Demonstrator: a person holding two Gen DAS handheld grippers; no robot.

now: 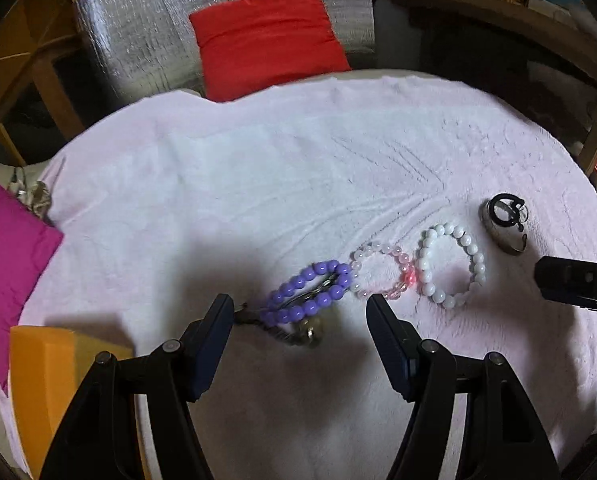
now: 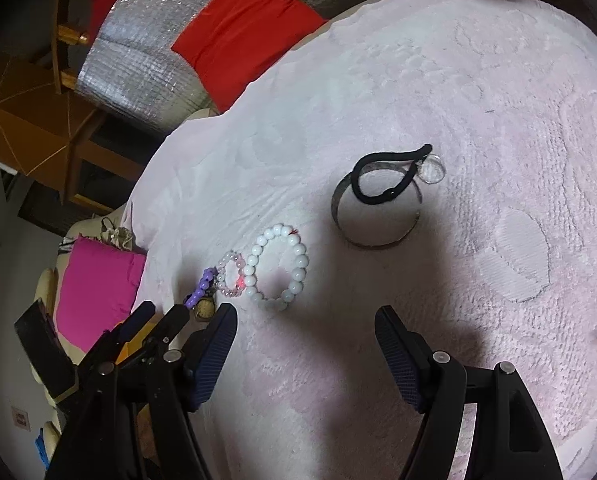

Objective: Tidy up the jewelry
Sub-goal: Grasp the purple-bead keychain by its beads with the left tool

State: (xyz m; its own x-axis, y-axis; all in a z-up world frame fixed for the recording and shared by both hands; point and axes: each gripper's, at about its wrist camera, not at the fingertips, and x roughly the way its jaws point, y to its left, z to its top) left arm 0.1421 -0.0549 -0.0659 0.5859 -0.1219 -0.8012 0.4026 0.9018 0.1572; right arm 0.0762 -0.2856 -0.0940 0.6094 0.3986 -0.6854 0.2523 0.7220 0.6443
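The left gripper point(image 1: 300, 312) is hovering wide open and empty just short of the purple bracelet point(image 1: 308, 293), which is lying slantwise on the pink towel point(image 1: 258, 184), while the right gripper point(image 2: 304, 330), equally spread, is sitting farther off.

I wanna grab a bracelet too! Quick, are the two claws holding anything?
Left gripper: open, holding nothing.
Right gripper: open, holding nothing.

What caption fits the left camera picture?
Open left gripper above a purple bracelet, beside pink and white ones.

Glossy bead bracelets point(image 1: 450, 266), fuzzy cloth towel point(image 1: 258, 168)
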